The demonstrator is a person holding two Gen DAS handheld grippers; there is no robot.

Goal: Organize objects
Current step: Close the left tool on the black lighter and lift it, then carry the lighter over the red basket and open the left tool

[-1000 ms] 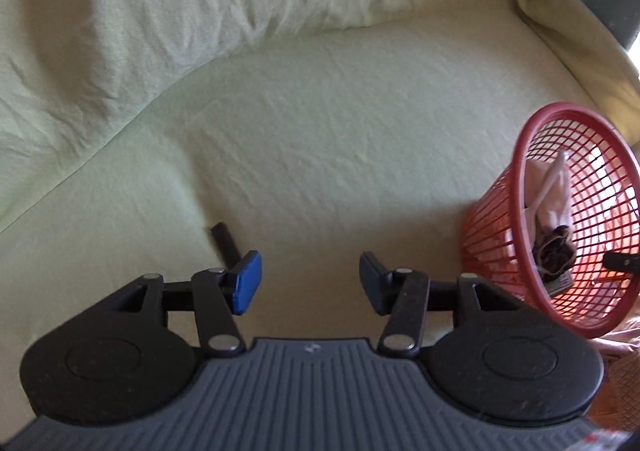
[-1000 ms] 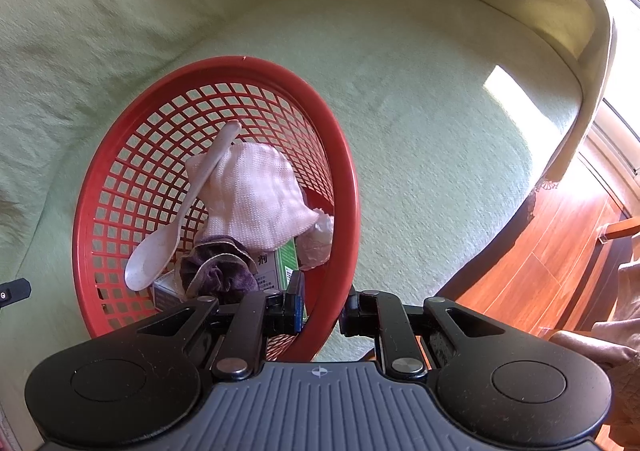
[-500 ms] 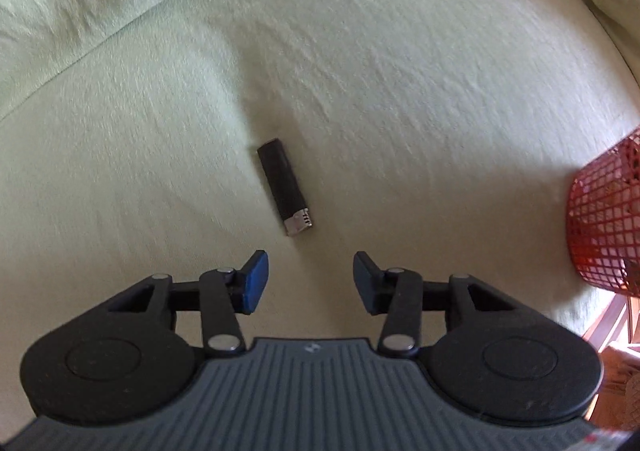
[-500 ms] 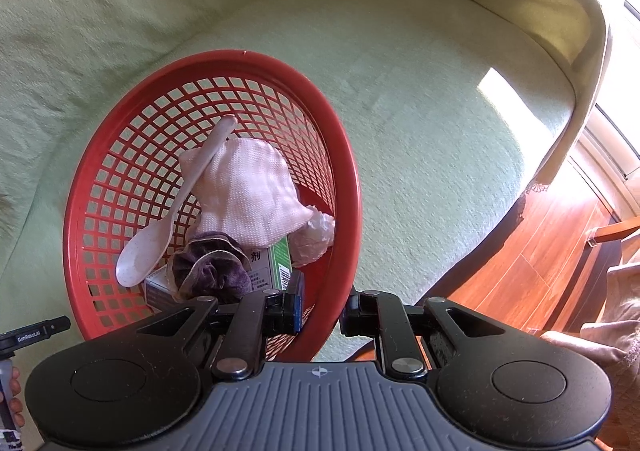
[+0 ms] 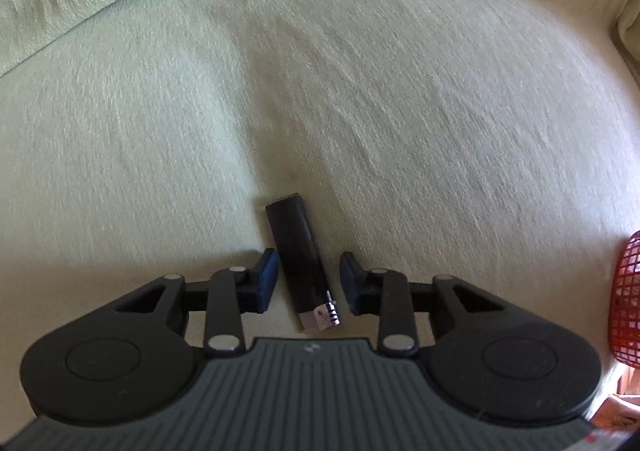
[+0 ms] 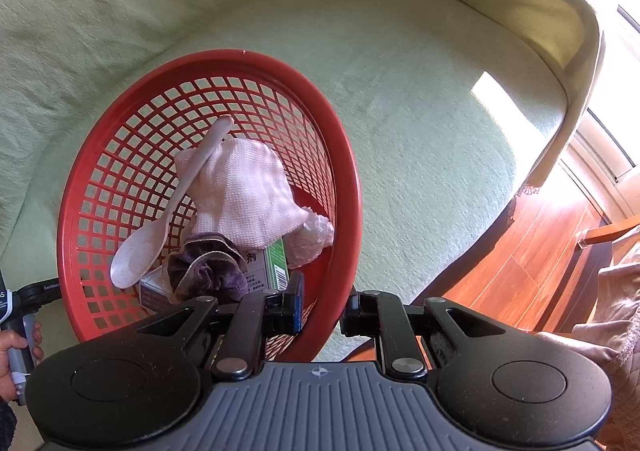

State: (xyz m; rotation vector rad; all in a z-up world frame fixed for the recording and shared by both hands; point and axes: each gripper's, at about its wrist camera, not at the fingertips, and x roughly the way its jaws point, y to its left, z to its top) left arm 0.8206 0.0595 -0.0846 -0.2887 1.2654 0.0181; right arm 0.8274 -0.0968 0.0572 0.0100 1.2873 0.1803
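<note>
left claw: straddles the black lighter, and its jaws have just been closing in. The blue pad on the left is just beside the lighter's body, but there's a visible gap on the right, so it isn't gripping yet.

lighter: lies flat on the green sofa cover, metal end toward the camera, a bit slanted between the pads.

right claw: clamped on the near rim of the red basket, holding it tipped (looks steady to me).

basket contents: white spoon, pink cloth, purple rag and a green box, all piled at the low end.

risk 1: the lighter sits crooked, so the pads could catch it off-centre and twist it or squirt it out toward the metal end.

risk 2: the cover is soft, so pushing down may pinch fabric along with the lighter.

risk 3: the basket sits far off to the right, so a weak pinch could drop the lighter on the way.

risk 4: if the rim grip slips, the tilted basket could roll and spill.
</note>
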